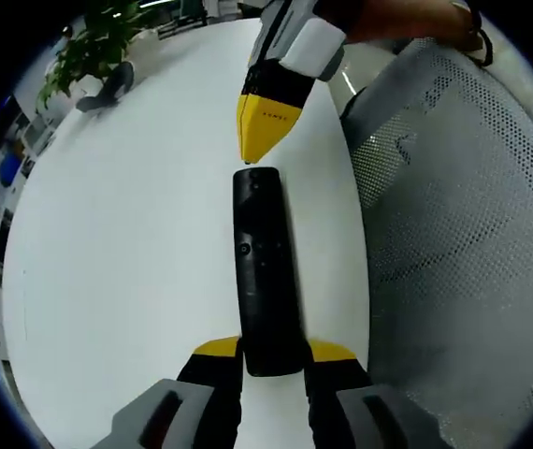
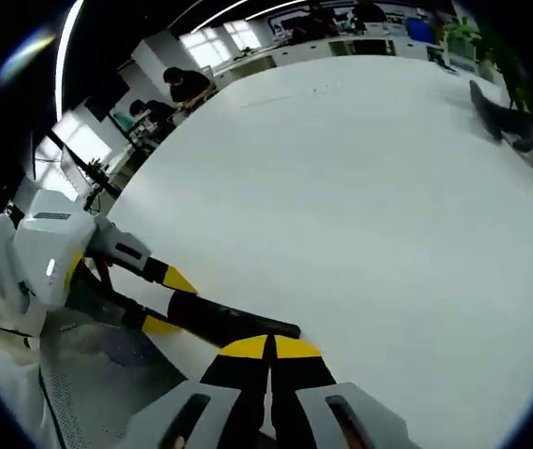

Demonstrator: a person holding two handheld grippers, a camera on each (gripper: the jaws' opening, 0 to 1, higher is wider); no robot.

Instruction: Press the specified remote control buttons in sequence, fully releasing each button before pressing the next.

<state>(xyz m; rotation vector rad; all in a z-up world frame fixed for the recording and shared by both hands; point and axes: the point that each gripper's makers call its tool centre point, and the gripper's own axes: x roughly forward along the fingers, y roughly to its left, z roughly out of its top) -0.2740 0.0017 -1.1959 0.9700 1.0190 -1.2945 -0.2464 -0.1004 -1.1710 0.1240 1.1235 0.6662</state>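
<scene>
A long black remote control (image 1: 266, 267) lies lengthwise on the white table (image 1: 136, 253). My left gripper (image 1: 274, 352) is shut on its near end, one yellow tip on each side. My right gripper (image 1: 251, 154) comes in from the top, jaws shut and empty, its yellow point right at the remote's far end; I cannot tell whether it touches. In the right gripper view, my right gripper (image 2: 269, 348) is shut at the bottom, with the remote (image 2: 220, 321) running left from it into the left gripper (image 2: 168, 301).
A grey mesh chair (image 1: 463, 243) stands against the table's right edge. A potted plant (image 1: 89, 47) and a dark object (image 1: 108, 89) sit at the far end of the table. People sit at desks (image 2: 187, 84) beyond the table.
</scene>
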